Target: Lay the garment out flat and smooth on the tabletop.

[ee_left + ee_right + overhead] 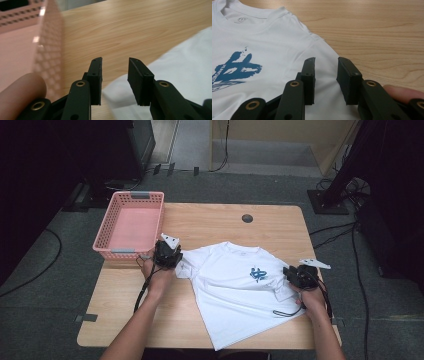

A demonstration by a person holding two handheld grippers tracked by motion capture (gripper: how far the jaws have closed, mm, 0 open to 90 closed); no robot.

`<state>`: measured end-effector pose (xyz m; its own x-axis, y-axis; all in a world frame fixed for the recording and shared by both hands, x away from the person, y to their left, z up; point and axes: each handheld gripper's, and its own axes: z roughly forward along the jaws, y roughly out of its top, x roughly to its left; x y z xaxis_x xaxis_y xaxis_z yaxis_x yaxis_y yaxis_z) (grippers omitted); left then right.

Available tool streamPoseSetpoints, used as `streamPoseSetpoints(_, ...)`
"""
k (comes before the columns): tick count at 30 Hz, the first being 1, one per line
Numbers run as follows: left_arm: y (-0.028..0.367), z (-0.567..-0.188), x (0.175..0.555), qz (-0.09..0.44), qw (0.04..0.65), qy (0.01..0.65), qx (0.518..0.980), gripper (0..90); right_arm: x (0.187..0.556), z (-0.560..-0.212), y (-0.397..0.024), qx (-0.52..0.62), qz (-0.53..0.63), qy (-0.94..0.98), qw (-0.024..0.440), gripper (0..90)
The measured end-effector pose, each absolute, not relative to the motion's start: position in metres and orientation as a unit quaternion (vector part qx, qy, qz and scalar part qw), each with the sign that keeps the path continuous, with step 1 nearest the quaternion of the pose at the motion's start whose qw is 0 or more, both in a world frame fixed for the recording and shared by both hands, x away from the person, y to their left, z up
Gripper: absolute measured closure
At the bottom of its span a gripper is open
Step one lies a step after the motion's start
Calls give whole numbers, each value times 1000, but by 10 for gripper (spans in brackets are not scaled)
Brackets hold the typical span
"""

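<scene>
— What does the high view give you?
— A white T-shirt spread flat toward the wooden tabletop's near right; a pink perforated plastic basket overhanging its far left corner.
— And your tongs?
— My left gripper gapes over one sleeve; my right gripper gapes over the other, beside the blue print.

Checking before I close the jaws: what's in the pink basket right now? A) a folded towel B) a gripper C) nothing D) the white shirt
C: the basket shows only its bare pink floor, while the shirt lies flat on the table beside it.
</scene>
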<state>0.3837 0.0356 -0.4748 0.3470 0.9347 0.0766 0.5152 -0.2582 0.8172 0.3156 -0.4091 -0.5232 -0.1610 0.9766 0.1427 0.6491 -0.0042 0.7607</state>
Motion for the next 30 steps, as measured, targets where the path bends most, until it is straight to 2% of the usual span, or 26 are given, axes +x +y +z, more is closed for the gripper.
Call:
streamPoseSetpoints(2,29,-479,384,235,379,464,765,658,316,-523,-409,607,365,669,225,686)
streamPoseSetpoints(4,21,-486,384,221,364,444,789,636,316,-523,-409,608,365,669,224,686)
streamPoseSetpoints(8,19,-500,392,191,327,459,803,610,316,-523,-410,608,366,669,222,685)
streamPoseSetpoints(16,19,-504,399,261,270,474,796,608,326,-519,-420,647,366,641,189,693)
streamPoseSetpoints(20,12,-489,395,256,316,469,784,533,339,-512,-418,660,343,638,199,667)
streamPoseSetpoints(22,6,-483,393,233,339,459,787,520,342,-505,-418,666,362,621,198,671)
streamPoseSetpoints(25,-7,-483,395,200,338,445,805,517,345,-495,-407,669,366,616,198,700)
streamPoseSetpoints(28,-18,-491,400,145,338,445,817,511,350,-494,-390,665,340,636,194,702)
streamPoseSetpoints(30,-24,-496,404,137,326,444,824,500,355,-497,-382,667,328,642,188,702)
